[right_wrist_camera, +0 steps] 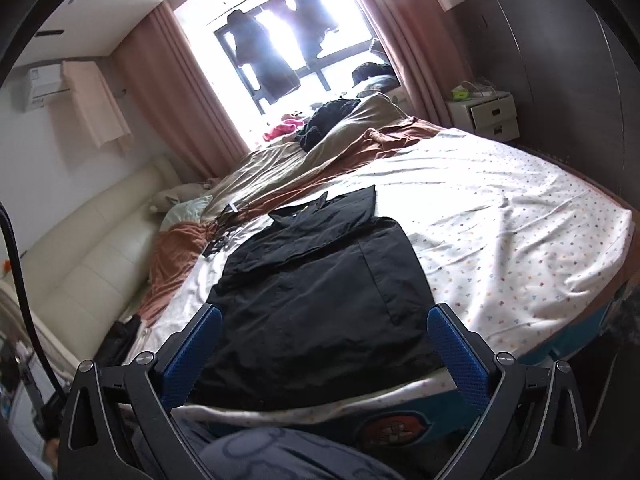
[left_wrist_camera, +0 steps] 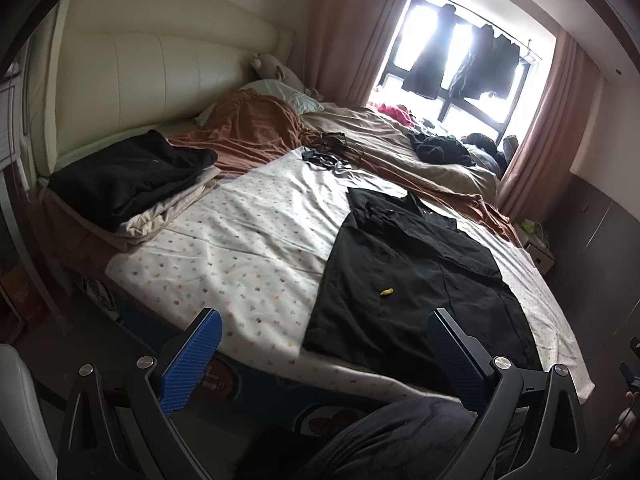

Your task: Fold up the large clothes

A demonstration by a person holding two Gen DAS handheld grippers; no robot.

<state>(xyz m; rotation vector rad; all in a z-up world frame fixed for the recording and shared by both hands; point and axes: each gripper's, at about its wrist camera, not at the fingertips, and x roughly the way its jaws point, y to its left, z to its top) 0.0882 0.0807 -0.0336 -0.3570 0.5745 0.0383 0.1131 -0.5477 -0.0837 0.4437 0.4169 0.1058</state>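
Note:
A large black shirt (left_wrist_camera: 416,276) lies flat on the white dotted bedsheet (left_wrist_camera: 248,240), partly folded with its sleeves laid in and its collar away from me. A small yellow mark (left_wrist_camera: 386,291) shows on its front. My left gripper (left_wrist_camera: 324,336) is open and empty, held back from the near bed edge, left of the shirt's hem. In the right wrist view the same shirt (right_wrist_camera: 320,292) fills the middle of the sheet (right_wrist_camera: 500,240). My right gripper (right_wrist_camera: 324,336) is open and empty, just in front of the shirt's near hem.
A stack of folded dark and cream clothes (left_wrist_camera: 132,184) sits near the cream headboard (left_wrist_camera: 152,76). A brown blanket (left_wrist_camera: 248,128) and beige duvet (left_wrist_camera: 384,136) are bunched at the far side. Cables and glasses (left_wrist_camera: 328,152) lie past the shirt. A white nightstand (right_wrist_camera: 486,114) stands by the curtains.

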